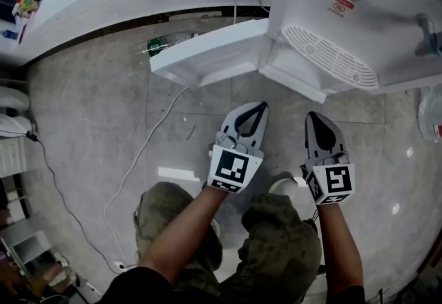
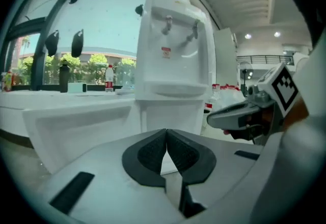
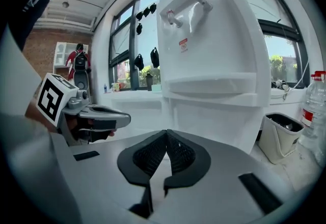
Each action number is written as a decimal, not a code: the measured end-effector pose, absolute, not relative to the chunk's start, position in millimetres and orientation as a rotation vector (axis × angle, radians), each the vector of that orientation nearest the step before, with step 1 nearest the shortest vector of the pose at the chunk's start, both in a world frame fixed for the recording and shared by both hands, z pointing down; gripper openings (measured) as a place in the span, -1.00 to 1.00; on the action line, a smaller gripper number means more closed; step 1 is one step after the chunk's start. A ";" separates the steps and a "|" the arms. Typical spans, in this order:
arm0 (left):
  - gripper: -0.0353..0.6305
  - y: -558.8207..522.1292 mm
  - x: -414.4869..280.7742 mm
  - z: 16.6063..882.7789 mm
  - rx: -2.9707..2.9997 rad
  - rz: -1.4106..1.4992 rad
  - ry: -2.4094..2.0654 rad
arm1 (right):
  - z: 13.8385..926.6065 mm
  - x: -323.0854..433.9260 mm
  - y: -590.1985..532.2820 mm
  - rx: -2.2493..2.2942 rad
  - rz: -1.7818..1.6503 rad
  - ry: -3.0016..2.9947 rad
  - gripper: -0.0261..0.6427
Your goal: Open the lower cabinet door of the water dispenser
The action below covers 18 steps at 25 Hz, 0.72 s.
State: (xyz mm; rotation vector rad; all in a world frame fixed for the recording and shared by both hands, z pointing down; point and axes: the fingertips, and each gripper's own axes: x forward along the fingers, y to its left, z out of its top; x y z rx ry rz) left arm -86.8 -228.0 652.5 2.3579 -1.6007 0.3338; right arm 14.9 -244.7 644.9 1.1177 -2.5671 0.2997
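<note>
The white water dispenser (image 1: 324, 26) stands at the top right of the head view, with its drip grille (image 1: 331, 57) facing me. Its lower cabinet door (image 1: 207, 52) stands swung open to the left, away from the body. My left gripper (image 1: 257, 110) hangs over the floor a little in front of the door's hinge side, shut and empty. Beside it my right gripper (image 1: 314, 119) is also shut with nothing between its pads. The left gripper view shows the dispenser (image 2: 173, 55) ahead and the open door (image 2: 76, 126) at its left.
A white cable (image 1: 148, 150) trails across the grey tiled floor at the left. A green bottle (image 1: 162, 43) lies behind the open door by the wall. A small white bin (image 3: 282, 134) and a water bottle (image 3: 313, 106) stand right of the dispenser. My knees (image 1: 276, 240) are below the grippers.
</note>
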 end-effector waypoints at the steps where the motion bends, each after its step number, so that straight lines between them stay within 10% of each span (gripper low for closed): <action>1: -0.88 -220.3 -93.6 642.4 2.324 0.309 -1.619 | 638.3 12.7 -235.7 1.106 0.324 -2.564 -0.92; 18: -0.88 -45.4 -166.3 573.9 2.122 0.384 -1.584 | 555.8 25.9 -76.9 1.094 0.691 -2.277 -0.93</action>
